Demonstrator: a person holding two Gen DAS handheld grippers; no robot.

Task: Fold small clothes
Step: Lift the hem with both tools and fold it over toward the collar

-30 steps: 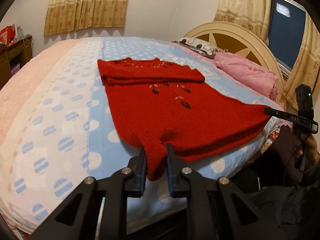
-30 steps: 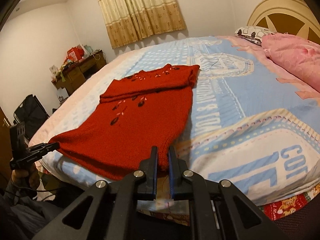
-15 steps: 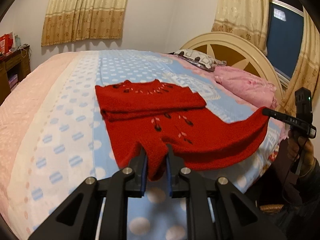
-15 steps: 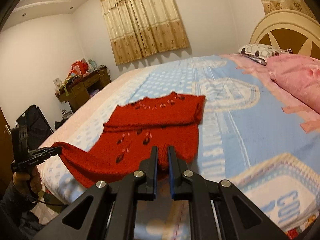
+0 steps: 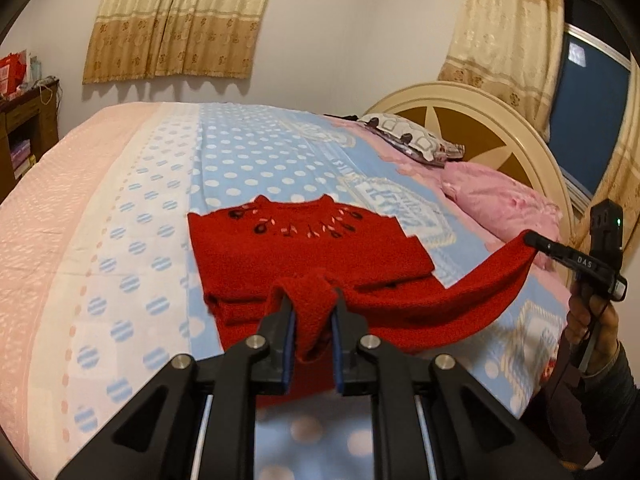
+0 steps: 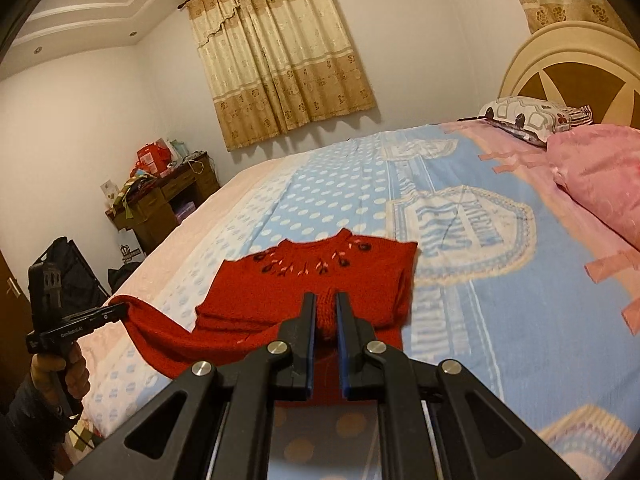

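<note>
Black tool, silver screws, blue pads

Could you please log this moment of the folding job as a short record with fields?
garment: red sweater, knitted, embroidered at the neckline
support: bed with a dotted blue and pink cover
left gripper: shut on one bottom corner of the sweater
right gripper: shut on the other bottom corner
hem state: lifted off the bed, sagging between the two grippers, over the lower part of the sweater
upper part: lying flat, sleeves folded across the chest
nearby: pink pillow by the headboard
</note>
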